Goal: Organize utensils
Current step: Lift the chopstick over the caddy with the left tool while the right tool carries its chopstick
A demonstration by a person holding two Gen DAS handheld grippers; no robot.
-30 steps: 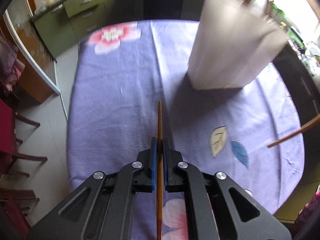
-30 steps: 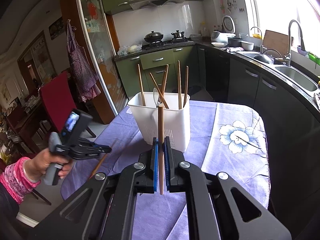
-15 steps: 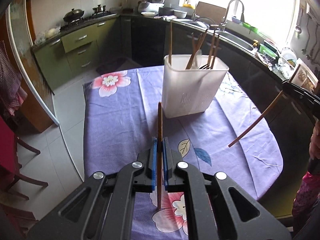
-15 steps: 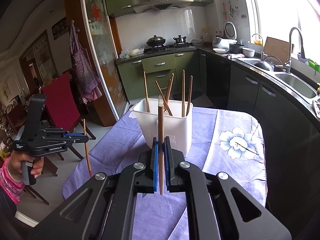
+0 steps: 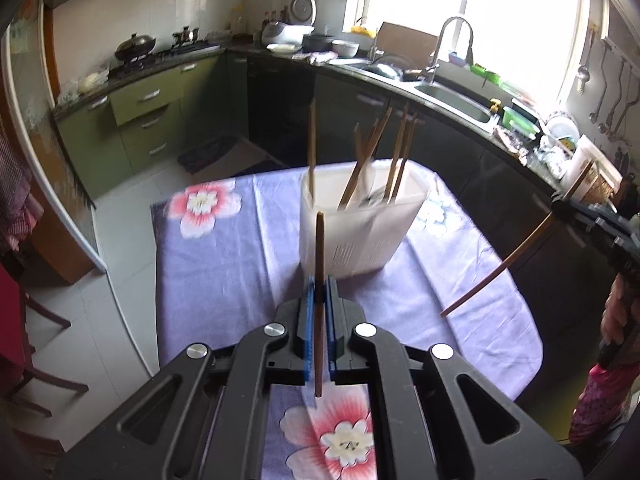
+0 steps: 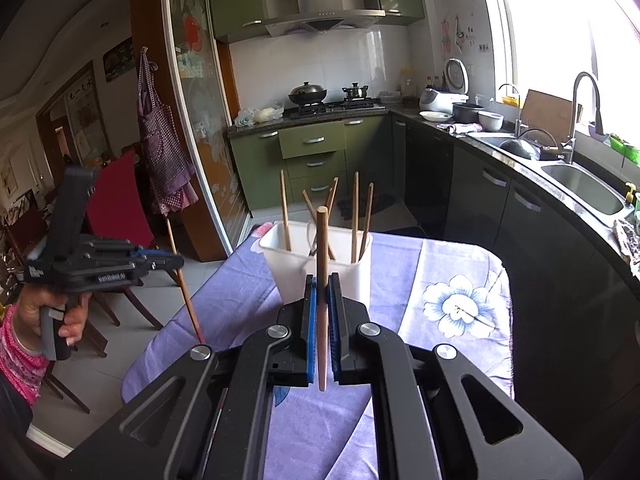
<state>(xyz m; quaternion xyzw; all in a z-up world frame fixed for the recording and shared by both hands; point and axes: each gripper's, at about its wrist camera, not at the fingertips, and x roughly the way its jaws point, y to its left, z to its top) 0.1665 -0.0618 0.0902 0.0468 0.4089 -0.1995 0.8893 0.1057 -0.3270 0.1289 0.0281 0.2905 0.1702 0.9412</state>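
Here the white slotted plastic utensil holder (image 6: 320, 268) stands upright on the lilac floral tablecloth (image 6: 400, 420), with several brown wooden chopsticks (image 6: 355, 216) already leaning in it at mixed angles. Left gripper (image 5: 319, 284): jaws pressed together on a dark wooden chopstick (image 5: 319, 292), pinched near mid-length, upper end rising in front of the holder, lower end hanging over a pink flower print. Right gripper (image 6: 322, 284): jaws likewise clamped on a paler wooden chopstick (image 6: 322, 292), held near vertical, directly before the holder. Both sticks are in the air, short of the rim; neither touches the holder. Judgement: the step in hand is carrying each stick over the opening and dropping it in. To do it well, bring one hand in at a time, since the two grippers approach from opposite sides and could cross. Raise the stick so its lower tip clears the rim, aim for a gap between the leaning sticks, lower until most of the length is inside, then release. Keep the stick near vertical; a slanted entry may catch the others or tip the light holder.
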